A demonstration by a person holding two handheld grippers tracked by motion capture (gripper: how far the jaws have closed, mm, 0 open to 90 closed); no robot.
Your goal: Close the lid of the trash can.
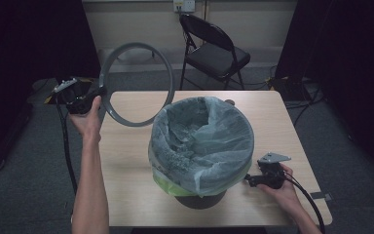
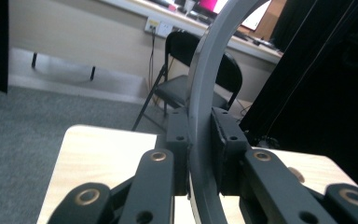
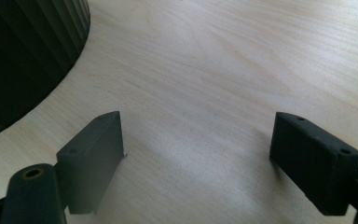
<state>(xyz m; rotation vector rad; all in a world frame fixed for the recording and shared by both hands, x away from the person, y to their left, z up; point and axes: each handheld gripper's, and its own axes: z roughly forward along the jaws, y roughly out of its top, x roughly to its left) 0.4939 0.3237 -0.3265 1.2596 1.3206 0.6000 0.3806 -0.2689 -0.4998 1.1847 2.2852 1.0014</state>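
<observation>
Holding a grey ring [image 1: 136,84] up over the table's [image 1: 126,161] far left corner, the left gripper [image 1: 97,95] pinches its rim. The right gripper [image 1: 247,181] rests spread wide beside the lined bin [image 1: 202,141].

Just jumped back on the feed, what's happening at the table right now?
A person is fitting out a bin lined with a plastic bag on the table. The left gripper is shut on a grey ring, holding it up in the air to the left of the bin, tilted on edge. The right gripper sits low by the bin's right side with its jaws open, holding nothing.
</observation>
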